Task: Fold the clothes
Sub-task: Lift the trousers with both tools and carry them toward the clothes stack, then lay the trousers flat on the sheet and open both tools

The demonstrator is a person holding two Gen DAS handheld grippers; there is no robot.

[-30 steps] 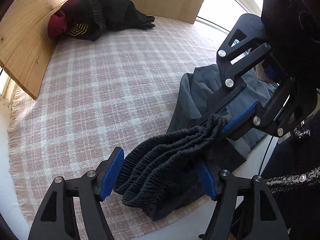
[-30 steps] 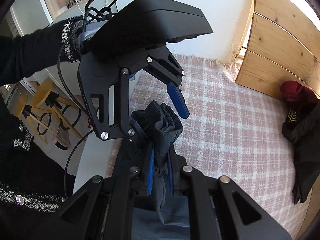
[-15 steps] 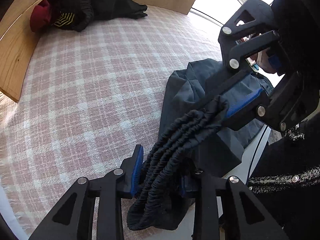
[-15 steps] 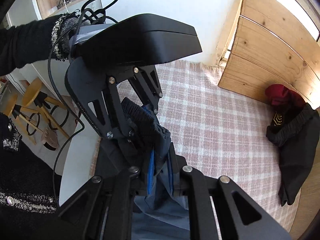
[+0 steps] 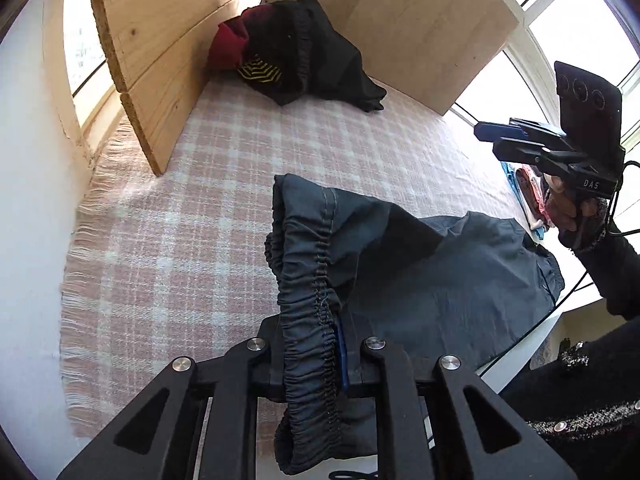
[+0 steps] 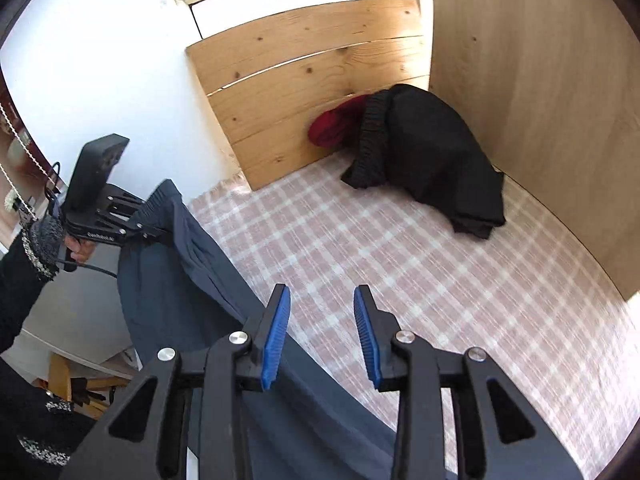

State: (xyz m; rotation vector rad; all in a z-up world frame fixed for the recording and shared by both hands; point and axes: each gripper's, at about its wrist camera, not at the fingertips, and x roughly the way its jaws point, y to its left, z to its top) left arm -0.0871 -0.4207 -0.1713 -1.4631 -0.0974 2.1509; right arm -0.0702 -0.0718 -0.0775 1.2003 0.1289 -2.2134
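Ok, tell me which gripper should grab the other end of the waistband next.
Right. The right gripper is open and empty above the trousers, free to move. The left gripper is shut on the waistband and should probably hold.

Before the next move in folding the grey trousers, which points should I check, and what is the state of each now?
1. Left gripper shut on the elastic waistband of the grey trousers: ok.
2. Right gripper open and empty, ready for a new grasp: ok.
3. Free space on the checked blanket for laying the trousers flat: ok.
4. Black and red clothes lie apart in the far corner, out of the way: ok.
5. Trousers lie flat and smooth: not ok, the waistband is bunched and lifted.
6. Whether a trouser leg hangs over the table edge: cannot tell.
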